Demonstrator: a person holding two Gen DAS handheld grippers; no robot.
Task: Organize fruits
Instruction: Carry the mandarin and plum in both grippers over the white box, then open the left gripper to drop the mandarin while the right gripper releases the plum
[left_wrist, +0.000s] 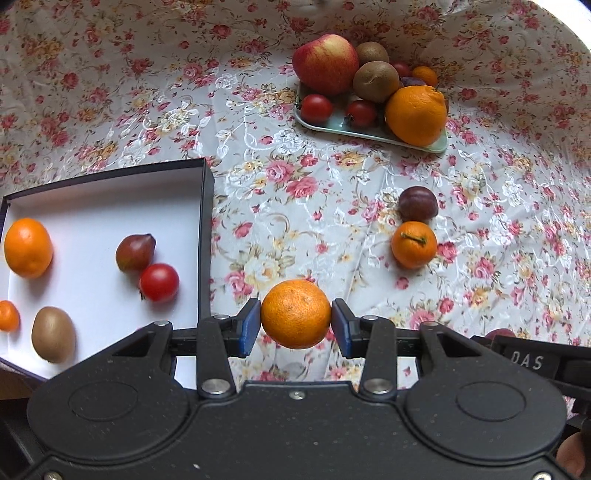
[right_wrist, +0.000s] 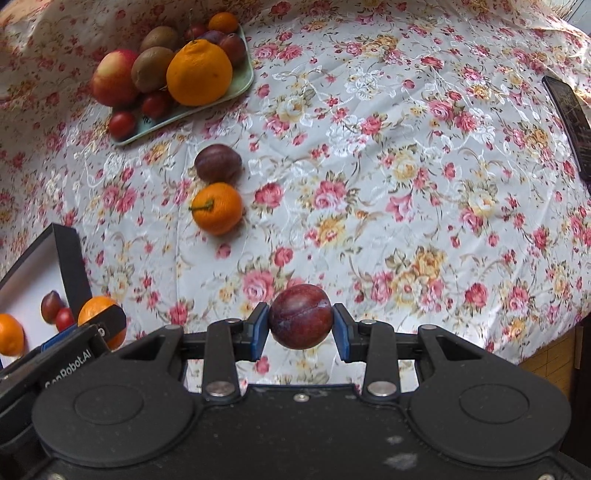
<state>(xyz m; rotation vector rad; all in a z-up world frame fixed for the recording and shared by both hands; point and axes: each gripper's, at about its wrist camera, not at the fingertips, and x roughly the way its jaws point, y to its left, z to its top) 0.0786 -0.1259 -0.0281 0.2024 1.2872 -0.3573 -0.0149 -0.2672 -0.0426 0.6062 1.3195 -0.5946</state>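
Now left gripper (left_wrist: 295, 319) clamps mandarin (left_wrist: 295, 317) beside box (left_wrist: 205, 236); right gripper (right_wrist: 300, 322) clamps plum (right_wrist: 300, 320).

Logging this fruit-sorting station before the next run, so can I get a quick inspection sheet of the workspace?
Surface: floral tablecloth.
Job's things: box with fruit inside; green tray piled with fruit; loose plum beside loose tangerine.
Clutter: dark flat device at cloth edge.
Grippers: left claw shut on mandarin; right claw shut on held plum.
Cables: nothing seen.
Surroundings: wood surface beyond the cloth.
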